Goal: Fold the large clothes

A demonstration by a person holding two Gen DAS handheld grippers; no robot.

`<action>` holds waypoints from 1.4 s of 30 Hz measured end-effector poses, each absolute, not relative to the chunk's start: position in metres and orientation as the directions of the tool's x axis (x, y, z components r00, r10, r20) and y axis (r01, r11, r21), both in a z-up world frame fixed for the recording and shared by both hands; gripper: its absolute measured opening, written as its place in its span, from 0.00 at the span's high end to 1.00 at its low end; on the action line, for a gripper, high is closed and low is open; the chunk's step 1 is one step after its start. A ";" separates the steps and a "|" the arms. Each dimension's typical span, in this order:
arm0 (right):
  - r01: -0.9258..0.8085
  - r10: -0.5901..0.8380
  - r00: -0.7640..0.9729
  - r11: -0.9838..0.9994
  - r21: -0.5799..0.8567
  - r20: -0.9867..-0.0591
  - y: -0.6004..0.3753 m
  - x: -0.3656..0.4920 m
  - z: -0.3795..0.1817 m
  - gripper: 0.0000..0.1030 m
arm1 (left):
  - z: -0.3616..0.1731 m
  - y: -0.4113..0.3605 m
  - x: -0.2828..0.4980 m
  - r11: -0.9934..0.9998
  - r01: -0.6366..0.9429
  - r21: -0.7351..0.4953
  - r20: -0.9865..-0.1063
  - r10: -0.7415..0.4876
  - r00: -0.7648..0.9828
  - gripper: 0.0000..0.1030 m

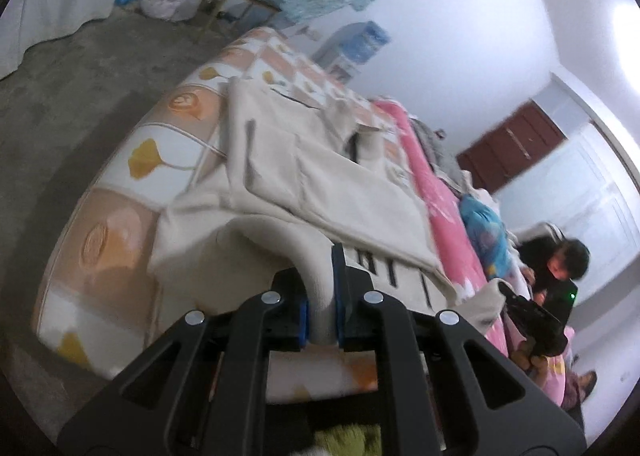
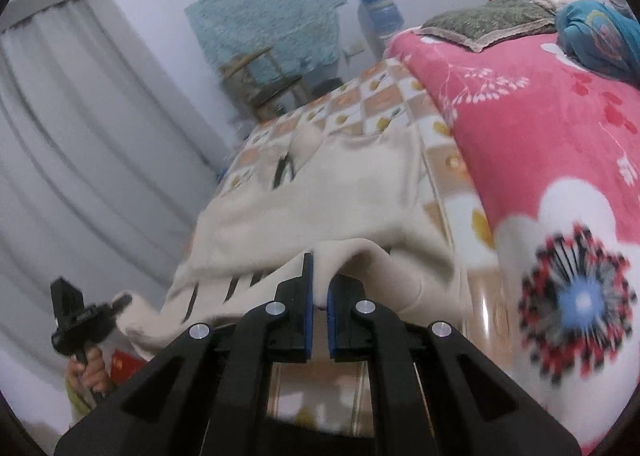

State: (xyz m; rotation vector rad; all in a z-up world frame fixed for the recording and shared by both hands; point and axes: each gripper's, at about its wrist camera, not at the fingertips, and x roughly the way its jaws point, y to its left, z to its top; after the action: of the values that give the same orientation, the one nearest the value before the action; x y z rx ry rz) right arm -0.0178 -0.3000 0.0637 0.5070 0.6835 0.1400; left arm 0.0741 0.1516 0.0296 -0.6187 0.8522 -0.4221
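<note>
Left wrist view: my left gripper (image 1: 320,296) is clenched on a thick rolled edge of the cream knitted garment with dark stripe markings (image 1: 320,159). The blue pads (image 1: 303,320) press the fabric from both sides, and the fold arches up out of the jaws. The garment lies spread across the bed with the orange-and-white checked floral sheet (image 1: 132,159), its near hem raised toward me. Beyond it runs the pink floral blanket (image 1: 436,183). At the right edge of this view my right gripper (image 1: 532,320) shows as a dark, blurred body; I cannot read its fingers from here. A dark-haired person (image 1: 560,260) sits low beside the far side of the bed.

Right wrist view: my right gripper (image 2: 319,296) is closed on another part of the same near hem of the garment (image 2: 320,191), cloth pinched between the blue pads (image 2: 308,316) with only a narrow gap showing below the fabric. The hem drapes leftward from these jaws to my left gripper (image 2: 76,324), which my left hand (image 2: 90,372) holds upright by its handle at the lower left, knuckles toward the camera. Both tools are level with the bed's near edge and well apart, with the hem hanging slack between them. The pink blanket (image 2: 540,143) fills the right side, a grey-green cushion (image 2: 488,19) resting on it, near its far end.
</note>
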 end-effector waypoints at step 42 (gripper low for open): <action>0.178 -0.098 0.609 0.984 0.016 -0.787 -0.279 -0.045 -0.014 0.77 | -0.013 0.148 0.046 0.998 -0.019 -0.063 -0.837 -0.042 0.546 0.86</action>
State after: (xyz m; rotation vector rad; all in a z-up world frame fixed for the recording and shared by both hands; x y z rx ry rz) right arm -0.0450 -0.2788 -0.0145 0.0958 0.9020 -0.1595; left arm 0.0464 0.1484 -0.0129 -0.0669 0.9936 -0.0139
